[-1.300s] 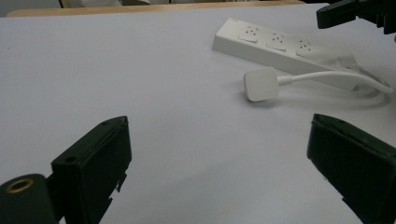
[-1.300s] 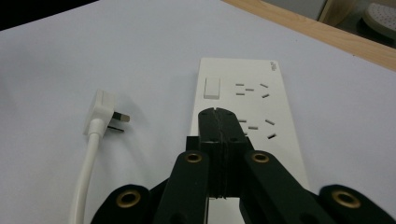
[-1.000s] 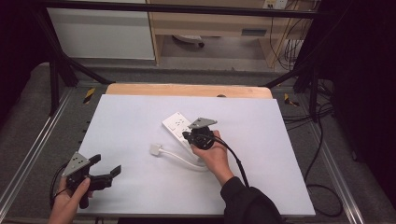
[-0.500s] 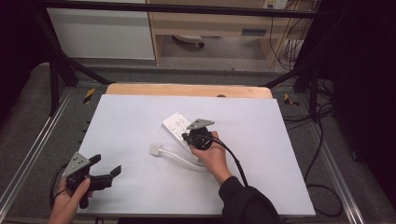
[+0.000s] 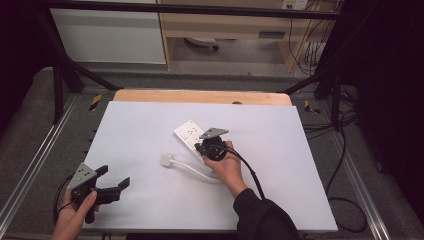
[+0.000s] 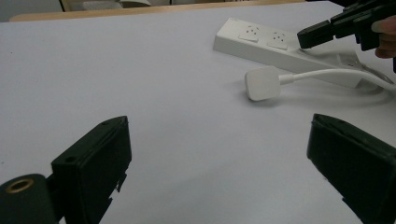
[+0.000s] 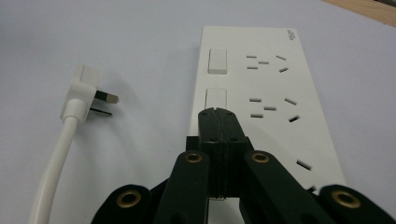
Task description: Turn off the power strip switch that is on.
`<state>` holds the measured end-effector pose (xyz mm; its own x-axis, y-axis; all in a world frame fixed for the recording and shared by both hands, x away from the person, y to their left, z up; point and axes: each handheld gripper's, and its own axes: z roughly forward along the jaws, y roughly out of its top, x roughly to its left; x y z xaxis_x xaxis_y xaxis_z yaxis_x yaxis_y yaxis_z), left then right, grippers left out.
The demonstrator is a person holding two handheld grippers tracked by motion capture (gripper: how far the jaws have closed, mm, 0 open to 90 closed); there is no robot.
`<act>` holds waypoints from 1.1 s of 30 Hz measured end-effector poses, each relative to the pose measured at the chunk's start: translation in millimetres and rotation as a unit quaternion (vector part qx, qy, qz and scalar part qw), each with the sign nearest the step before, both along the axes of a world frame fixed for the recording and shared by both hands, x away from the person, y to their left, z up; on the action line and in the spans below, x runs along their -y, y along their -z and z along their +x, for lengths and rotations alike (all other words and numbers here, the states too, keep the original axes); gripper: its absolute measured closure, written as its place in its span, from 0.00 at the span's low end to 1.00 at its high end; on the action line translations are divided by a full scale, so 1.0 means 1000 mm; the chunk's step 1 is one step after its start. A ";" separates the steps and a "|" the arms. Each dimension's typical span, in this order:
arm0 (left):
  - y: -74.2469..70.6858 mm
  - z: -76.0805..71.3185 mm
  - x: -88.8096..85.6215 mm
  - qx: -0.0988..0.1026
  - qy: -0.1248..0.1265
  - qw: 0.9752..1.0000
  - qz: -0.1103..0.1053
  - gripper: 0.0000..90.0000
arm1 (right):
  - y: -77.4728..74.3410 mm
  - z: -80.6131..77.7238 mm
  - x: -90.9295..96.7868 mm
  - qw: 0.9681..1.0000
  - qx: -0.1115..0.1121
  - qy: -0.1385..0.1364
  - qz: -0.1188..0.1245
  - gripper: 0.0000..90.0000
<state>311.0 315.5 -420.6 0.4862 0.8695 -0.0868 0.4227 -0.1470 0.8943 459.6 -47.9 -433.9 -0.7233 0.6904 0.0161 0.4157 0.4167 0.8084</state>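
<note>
1. Two grippers in play over the white table [image 5: 300,165] — the right gripper [image 7: 218,114] hangs over the power strip [image 7: 271,84], jaws pressed flat together with nothing between them.
2. Its closed tip sits right at the strip's second rocker switch [image 7: 216,99], touching or just above; I cannot tell which.
3. Power strip lies flat near the table's middle, and its white plug [image 7: 84,86] rests on its side just to the left, prongs toward the strip, cable [image 7: 56,158] trailing back.
4. Left gripper [image 6: 219,163] — jaws spread wide, empty, held low at the near left corner, well apart from the strip.
</note>
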 end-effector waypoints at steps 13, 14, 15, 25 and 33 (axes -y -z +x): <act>0.000 0.000 0.000 0.000 0.001 1.000 0.001 0.07 | 0.001 0.001 -0.001 1.000 -0.003 0.001 0.000 1.00; 0.000 0.000 0.000 0.000 0.001 1.000 0.001 0.07 | 0.001 0.001 -0.001 1.000 -0.004 0.001 -0.001 1.00; 0.000 0.000 0.000 0.000 0.002 1.000 -0.001 0.07 | 0.002 0.001 -0.001 1.000 -0.003 0.000 -0.001 1.00; 0.000 0.000 0.001 0.000 0.002 1.000 0.000 0.07 | 0.002 0.001 -0.002 1.000 -0.005 0.002 -0.001 1.00; 0.000 0.000 0.001 -0.001 0.002 1.000 0.002 0.07 | 0.002 0.002 -0.002 1.000 -0.007 0.002 -0.004 1.00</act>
<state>311.4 314.5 -421.1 0.4898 0.8677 -0.0849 0.4243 -0.1521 0.8926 461.2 -45.9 -435.9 -0.7205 0.6931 0.0204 0.4285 0.4219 0.7990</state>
